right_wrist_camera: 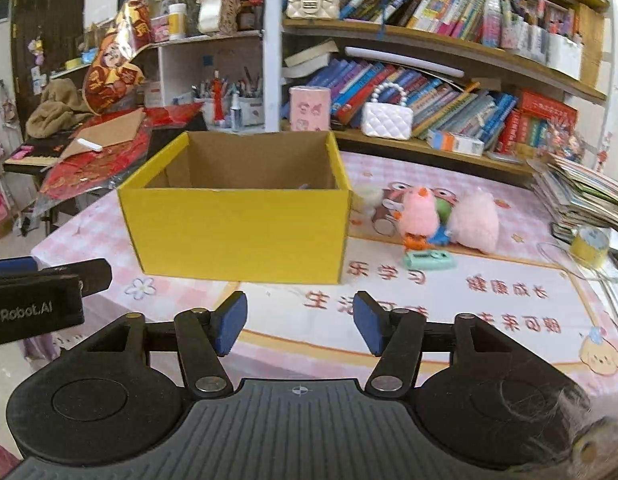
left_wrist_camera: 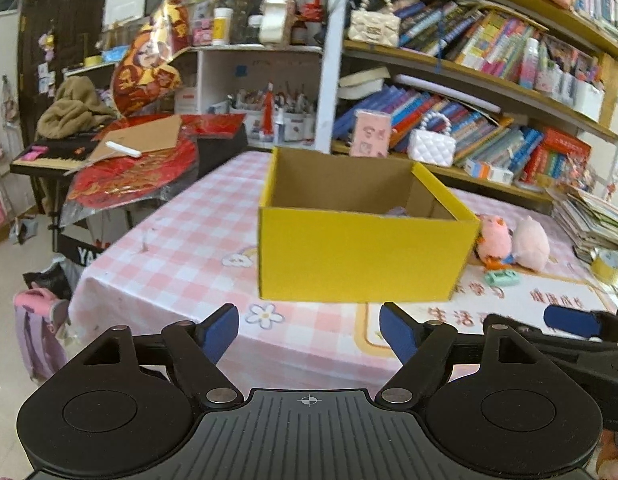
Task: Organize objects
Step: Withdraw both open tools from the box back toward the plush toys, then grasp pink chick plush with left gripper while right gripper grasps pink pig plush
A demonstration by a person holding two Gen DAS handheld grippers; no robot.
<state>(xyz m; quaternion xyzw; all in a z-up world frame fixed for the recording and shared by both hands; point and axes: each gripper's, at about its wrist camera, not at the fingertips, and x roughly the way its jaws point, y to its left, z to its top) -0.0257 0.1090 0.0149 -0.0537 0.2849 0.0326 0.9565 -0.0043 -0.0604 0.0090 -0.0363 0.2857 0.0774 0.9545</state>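
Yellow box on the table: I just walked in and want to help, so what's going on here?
A person is tidying with a gripper in each hand. Left gripper and right gripper are both open and empty, short of the yellow box. Two pink plush toys and a green gadget sit on the table beside the box.

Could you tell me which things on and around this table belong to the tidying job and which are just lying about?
Job:
yellow box
pink chick toy
pale pink fluffy toy
green gadget
left gripper and right gripper, both open and empty

Lying about:
white handbag
books on the shelves
yellow tape roll
stack of booklets
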